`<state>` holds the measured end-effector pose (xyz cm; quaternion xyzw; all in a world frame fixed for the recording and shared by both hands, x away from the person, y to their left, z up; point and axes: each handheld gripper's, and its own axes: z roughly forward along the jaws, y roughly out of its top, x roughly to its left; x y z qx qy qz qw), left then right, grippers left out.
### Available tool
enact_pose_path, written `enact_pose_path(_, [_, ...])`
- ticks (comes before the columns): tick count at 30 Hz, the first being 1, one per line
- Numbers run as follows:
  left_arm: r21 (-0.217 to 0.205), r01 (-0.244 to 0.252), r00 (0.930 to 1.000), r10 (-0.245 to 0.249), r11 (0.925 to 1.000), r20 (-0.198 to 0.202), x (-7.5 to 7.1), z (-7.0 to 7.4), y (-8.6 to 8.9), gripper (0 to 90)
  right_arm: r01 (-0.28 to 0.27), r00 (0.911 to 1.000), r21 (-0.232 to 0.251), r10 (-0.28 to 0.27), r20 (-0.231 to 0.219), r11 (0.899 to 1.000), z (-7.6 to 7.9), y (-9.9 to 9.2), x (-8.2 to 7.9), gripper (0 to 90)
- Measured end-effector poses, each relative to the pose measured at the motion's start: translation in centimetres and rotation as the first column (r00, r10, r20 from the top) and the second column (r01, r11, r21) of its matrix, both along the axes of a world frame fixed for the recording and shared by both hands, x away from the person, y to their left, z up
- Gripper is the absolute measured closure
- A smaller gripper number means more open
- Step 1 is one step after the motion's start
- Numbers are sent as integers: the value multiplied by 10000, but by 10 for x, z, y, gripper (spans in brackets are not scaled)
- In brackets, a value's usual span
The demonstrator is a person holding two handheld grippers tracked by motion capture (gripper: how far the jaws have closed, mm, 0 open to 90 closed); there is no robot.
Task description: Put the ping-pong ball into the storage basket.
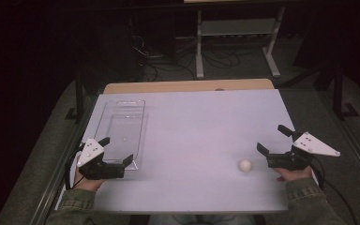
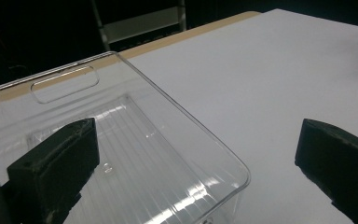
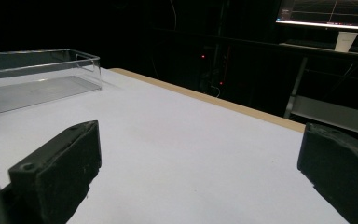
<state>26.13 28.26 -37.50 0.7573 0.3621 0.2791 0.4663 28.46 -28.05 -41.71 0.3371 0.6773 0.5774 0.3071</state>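
Observation:
A small white ball [image 1: 245,165] lies on the white table [image 1: 192,122] near the front right. Just right of it my right gripper [image 1: 272,138] is open, jaws spread wide with nothing between them; the same jaws frame bare tabletop in the right gripper view [image 3: 198,172]. A clear plastic bin [image 1: 121,129] stands empty on the left side of the table. My left gripper [image 1: 117,150] is open at the bin's near end, one jaw over the bin's rim and the other over the table [image 2: 196,168]. The bin [image 2: 121,140] has a ribbed floor and a handle cut-out at its far end.
A tan wooden strip [image 1: 187,86] edges the table's far side. Beyond it on the dark floor stand a white metal shelf frame [image 1: 236,35] and tangled cables [image 1: 168,56]. A lit monitor [image 3: 328,14] glows in the right gripper view. The clear bin [image 3: 32,81] sits far left there.

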Motion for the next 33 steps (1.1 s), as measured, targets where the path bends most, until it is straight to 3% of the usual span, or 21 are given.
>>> enact_pose_path(15, [580, 551, 9985, -550, 9968, -32, 11, 18, -12, 0, 0, 10000, 39, 0, -7, 10000, 0, -1, 0, 0])
enact_pose_path(27, [708, 824, 9966, -820, 9941, -87, 17, 30, -21, 0, -43, 10000, 35, 43, -27, 10000, 0, 0, 0, 0])
enact_pose_path(33, [890, 1158, 9932, -1145, 9893, -202, 20, 36, -28, 0, -73, 10000, 31, 73, -34, 10000, 0, 0, 0, 0])
